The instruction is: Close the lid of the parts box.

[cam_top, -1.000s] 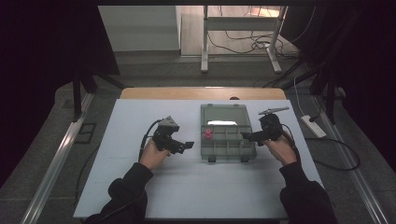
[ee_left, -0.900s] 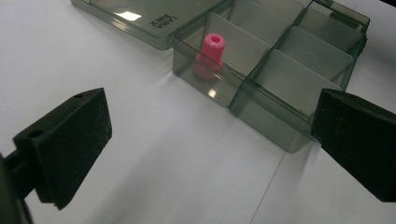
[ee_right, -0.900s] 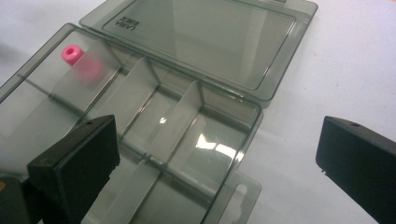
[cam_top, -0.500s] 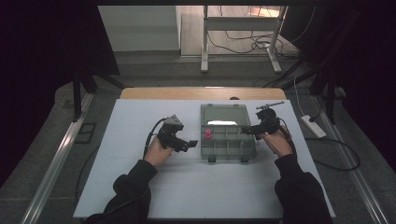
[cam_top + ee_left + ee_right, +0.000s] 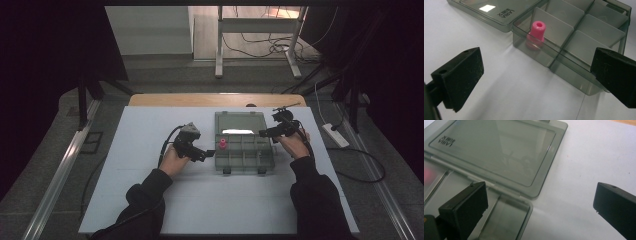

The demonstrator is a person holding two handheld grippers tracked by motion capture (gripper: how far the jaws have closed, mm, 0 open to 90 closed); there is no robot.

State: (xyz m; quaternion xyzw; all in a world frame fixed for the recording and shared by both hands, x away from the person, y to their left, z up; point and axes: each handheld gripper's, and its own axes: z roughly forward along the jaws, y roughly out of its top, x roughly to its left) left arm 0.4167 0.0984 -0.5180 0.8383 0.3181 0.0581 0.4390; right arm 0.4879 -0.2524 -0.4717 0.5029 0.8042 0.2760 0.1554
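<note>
Pink peg [image 5: 537, 31] is standing in the organizer box [image 5: 244, 159]; left tongs [image 5: 534, 80] and right tongs [image 5: 541, 207] are hovering open, gripping nothing.

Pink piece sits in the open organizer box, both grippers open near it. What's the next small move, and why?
Probably the right gripper should slip under the far edge of the flat-lying lid to start swinging it shut. The pink piece already stands in a corner compartment of the box, and the left gripper hovers open beside it, holding nothing.

Two forearms reach forward, left gripper [image 5: 209, 152] and right gripper [image 5: 263, 133] both held with jaws spread wide.
</note>
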